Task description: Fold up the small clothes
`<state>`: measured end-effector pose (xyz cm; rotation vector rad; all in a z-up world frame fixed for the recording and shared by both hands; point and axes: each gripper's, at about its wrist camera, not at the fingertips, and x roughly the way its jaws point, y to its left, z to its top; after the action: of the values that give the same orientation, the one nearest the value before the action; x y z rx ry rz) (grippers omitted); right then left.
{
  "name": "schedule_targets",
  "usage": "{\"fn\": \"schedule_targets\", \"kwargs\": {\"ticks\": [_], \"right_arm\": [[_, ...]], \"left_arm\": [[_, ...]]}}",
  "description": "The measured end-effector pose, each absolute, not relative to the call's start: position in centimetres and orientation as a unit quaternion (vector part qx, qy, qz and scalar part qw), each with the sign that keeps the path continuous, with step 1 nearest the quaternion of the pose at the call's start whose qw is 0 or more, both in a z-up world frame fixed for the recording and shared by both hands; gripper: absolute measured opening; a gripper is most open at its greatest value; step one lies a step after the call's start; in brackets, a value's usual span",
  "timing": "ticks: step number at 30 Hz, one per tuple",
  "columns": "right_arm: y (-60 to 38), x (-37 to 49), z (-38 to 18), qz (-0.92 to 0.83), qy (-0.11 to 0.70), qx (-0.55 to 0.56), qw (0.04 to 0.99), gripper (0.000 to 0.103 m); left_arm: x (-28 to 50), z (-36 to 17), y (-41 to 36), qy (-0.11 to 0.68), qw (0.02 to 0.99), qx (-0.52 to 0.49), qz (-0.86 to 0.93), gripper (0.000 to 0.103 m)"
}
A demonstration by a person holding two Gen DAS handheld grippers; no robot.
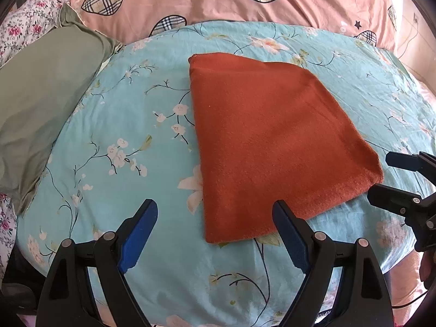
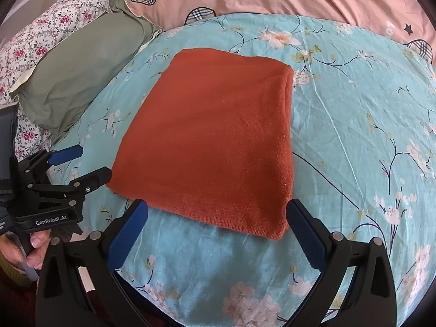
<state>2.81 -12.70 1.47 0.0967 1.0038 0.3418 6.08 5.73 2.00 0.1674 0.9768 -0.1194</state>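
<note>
- Two tongs, both spread and holding nothing: the left tongs [image 1: 215, 215] and the right tongs [image 2: 218, 215], each with black arms and ribbed blue pads.
- One cloth [image 1: 267, 141], rust-orange, fuzzy knit, folded into a flat rough rectangle. It lies on the bed just ahead of both tongs. Its near edge sits between the right tongs' fingers; the left tongs' right finger overlaps its near edge in that view.
- One sheet [image 1: 130, 125], turquoise with white blossoms and dark twigs, slightly creased, under the cloth.
- One pillow [image 1: 41, 100], plain sage green and soft, left of the cloth and farther off.
- One pink cover [image 1: 218, 2] with plaid hearts and dark stars, beyond the cloth.
- One white cover [image 2: 35, 38] with red flowers, far left.
- The right view alone shows a hand [image 2: 24, 250] gripping the left tongs' handle, with "GenRobot.AI" printed on it. The left view shows the right tongs at its right edge, beside the cloth's near right corner.
</note>
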Motion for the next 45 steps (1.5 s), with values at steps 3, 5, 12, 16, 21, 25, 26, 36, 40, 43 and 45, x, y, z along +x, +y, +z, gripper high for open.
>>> {"fn": "schedule_targets", "kwargs": {"ticks": [3, 5, 12, 16, 21, 25, 26, 36, 40, 43, 45], "right_arm": [[-12.64, 2.81, 1.45, 0.163, 0.479, 0.046, 0.861, 0.101], [-12.66, 2.83, 1.45, 0.163, 0.479, 0.047, 0.861, 0.101], [-12.72, 2.83, 1.30, 0.163, 0.480, 0.049, 0.861, 0.101], [-12.68, 2.94, 1.32, 0.163, 0.479, 0.052, 0.861, 0.101], [-12.65, 2.96, 1.41, 0.163, 0.478, 0.052, 0.862, 0.101], [-12.66, 3.20, 1.52, 0.164, 0.477, 0.053, 0.862, 0.101], [-12.66, 3.25, 1.57, 0.164, 0.477, 0.052, 0.862, 0.101], [-12.58, 3.40, 1.60, 0.164, 0.477, 0.052, 0.862, 0.101], [-12.53, 3.33, 1.57, 0.165, 0.477, 0.052, 0.862, 0.101], [-12.51, 3.33, 1.53, 0.165, 0.478, 0.052, 0.861, 0.101], [-12.49, 3.36, 1.47, 0.166, 0.479, 0.052, 0.861, 0.101]], "left_arm": [[5.99, 1.95, 5.48, 0.469, 0.878, 0.082, -0.058, 0.087], [5.89, 1.98, 5.40, 0.467, 0.879, 0.083, -0.057, 0.087], [5.90, 1.96, 5.55, 0.466, 0.879, 0.082, -0.055, 0.087], [6.04, 1.86, 5.53, 0.469, 0.878, 0.083, -0.057, 0.087], [6.12, 1.96, 5.49, 0.467, 0.878, 0.083, -0.058, 0.087], [6.14, 2.04, 5.41, 0.466, 0.879, 0.084, -0.058, 0.087], [6.15, 2.05, 5.41, 0.466, 0.879, 0.083, -0.058, 0.087], [6.27, 2.05, 5.34, 0.465, 0.879, 0.086, -0.059, 0.087], [6.28, 2.03, 5.34, 0.466, 0.879, 0.086, -0.059, 0.087], [6.27, 2.03, 5.30, 0.465, 0.879, 0.086, -0.058, 0.087], [6.20, 1.97, 5.22, 0.465, 0.879, 0.086, -0.058, 0.087]]}}
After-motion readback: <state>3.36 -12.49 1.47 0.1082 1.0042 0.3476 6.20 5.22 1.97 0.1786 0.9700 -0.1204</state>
